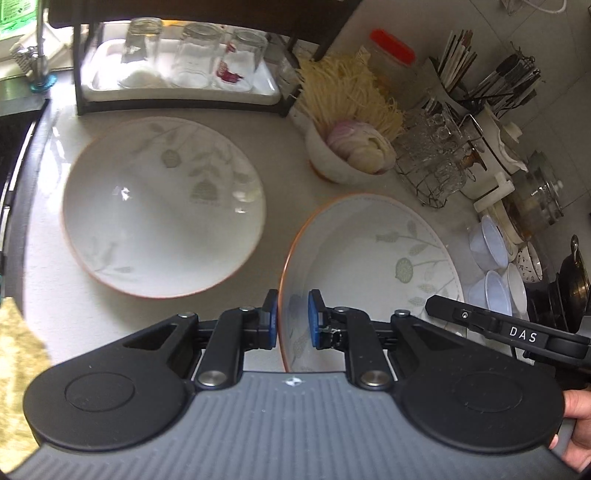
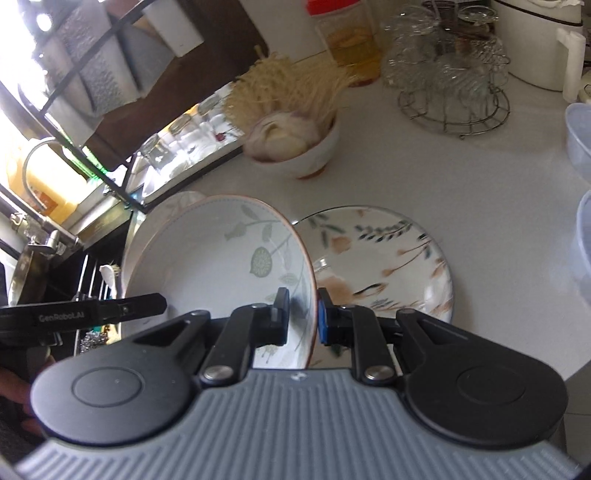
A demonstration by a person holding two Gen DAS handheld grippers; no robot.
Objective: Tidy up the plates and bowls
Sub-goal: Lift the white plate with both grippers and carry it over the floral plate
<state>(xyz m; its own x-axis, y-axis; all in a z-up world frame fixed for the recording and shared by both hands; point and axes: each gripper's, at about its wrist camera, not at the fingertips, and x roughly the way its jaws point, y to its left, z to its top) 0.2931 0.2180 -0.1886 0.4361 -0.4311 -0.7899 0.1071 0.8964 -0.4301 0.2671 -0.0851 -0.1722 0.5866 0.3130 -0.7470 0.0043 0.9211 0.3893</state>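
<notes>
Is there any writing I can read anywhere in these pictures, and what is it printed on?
"DAS": white letters on the black arm of the right tongs, seen from the left wrist camera.
"GenRoboLAI", as near as I can read it, slightly blurred: on the black arm of the left tongs, seen from the right wrist camera.
Green packaging at the top left corner: print too blurred to read.

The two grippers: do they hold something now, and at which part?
Both hold one green-leaf bowl by its rim: left gripper on one side, right gripper on the opposite side.
</notes>
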